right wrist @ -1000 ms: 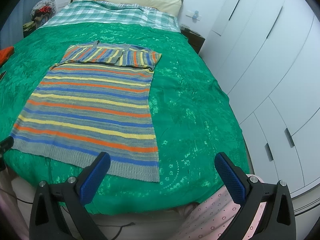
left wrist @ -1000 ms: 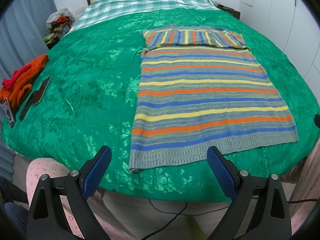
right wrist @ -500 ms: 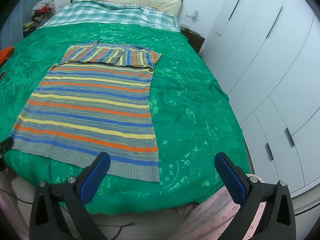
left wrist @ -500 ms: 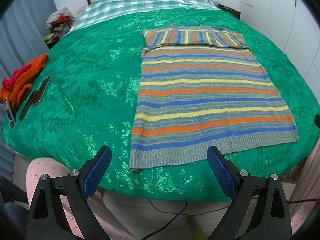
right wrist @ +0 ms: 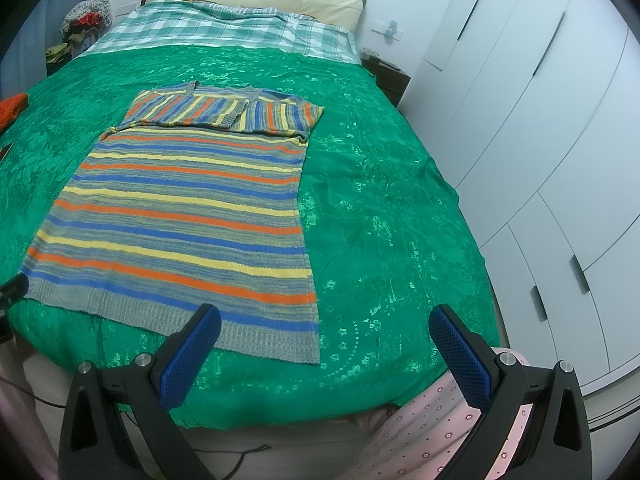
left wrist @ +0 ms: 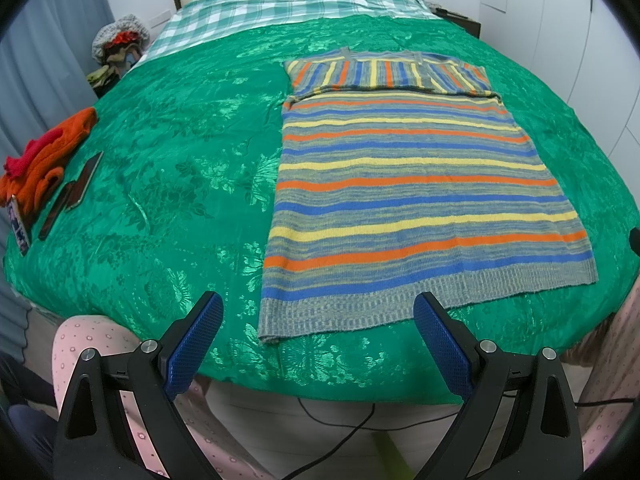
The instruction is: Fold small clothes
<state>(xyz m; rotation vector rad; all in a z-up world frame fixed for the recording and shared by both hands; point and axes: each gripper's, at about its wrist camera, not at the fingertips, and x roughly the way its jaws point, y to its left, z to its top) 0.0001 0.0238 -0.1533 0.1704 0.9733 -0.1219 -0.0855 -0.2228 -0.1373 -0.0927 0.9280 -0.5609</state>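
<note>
**A:** What does the sweater look like from where I hold the claws?

**B:** I see a striped sweater (left wrist: 416,188) lying flat on the green bedspread (left wrist: 168,168), ahead of my left claw (left wrist: 316,322). Its stripes are orange, yellow, blue and grey. The sleeves are folded in across the top, so their stripes run up and down. The bottom hem is grey and ribbed.

**A:** Are my claws holding it?

**B:** No. My left claw is spread wide with nothing in it, just short of the hem. My right claw (right wrist: 324,334) is spread wide too, near the hem's right corner.

**A:** Anything hard to see?

**B:** The neck is mostly hidden. An orange cloth (left wrist: 48,160) far to the left is cut off, and I can't tell what the flat dark things (left wrist: 72,192) beside it are.

**A:** How does it all look?

**B:** The sweater (right wrist: 184,216) is knitted and fuzzy. The bedspread is shiny with flower shapes. The claw pads (left wrist: 196,344) are blue and bumpy.
</note>
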